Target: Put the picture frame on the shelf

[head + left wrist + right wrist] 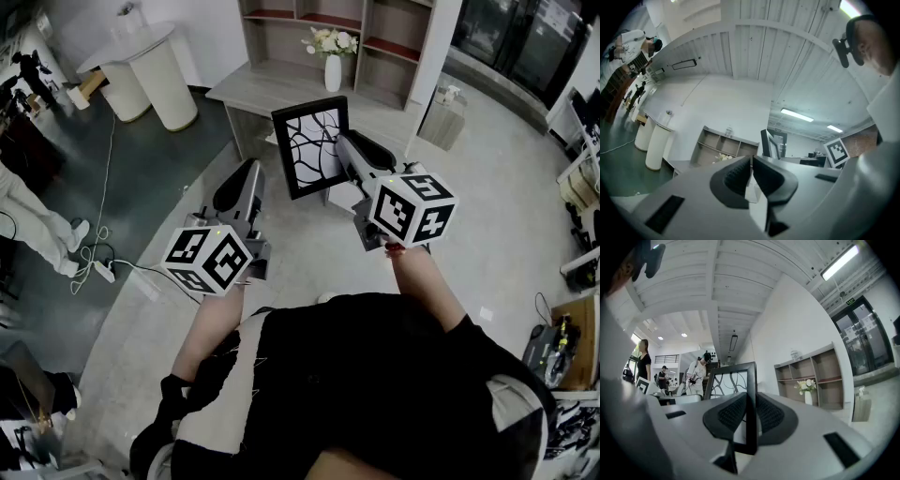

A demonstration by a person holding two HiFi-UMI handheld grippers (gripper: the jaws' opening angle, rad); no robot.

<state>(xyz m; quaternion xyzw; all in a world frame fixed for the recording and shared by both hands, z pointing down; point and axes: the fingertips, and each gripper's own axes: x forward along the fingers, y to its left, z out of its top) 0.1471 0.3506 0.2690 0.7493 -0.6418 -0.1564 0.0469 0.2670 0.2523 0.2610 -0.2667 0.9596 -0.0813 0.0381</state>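
A black picture frame (311, 145) with a white branch pattern is held up in the air, tilted, in front of the shelf unit (309, 37). My right gripper (345, 153) is shut on the frame's right edge; in the right gripper view the frame (736, 385) stands on edge between the jaws. My left gripper (246, 186) hangs lower left of the frame, apart from it, its jaws closed together with nothing between them. The left gripper view shows the frame (769, 143) beyond its shut jaws.
A white vase of flowers (333, 58) stands on the low counter (253, 89) before the shelf. Two white cylinder stands (155, 70) are at the left. Cables and a power strip (98, 270) lie on the floor. A person's legs (37, 234) are at far left.
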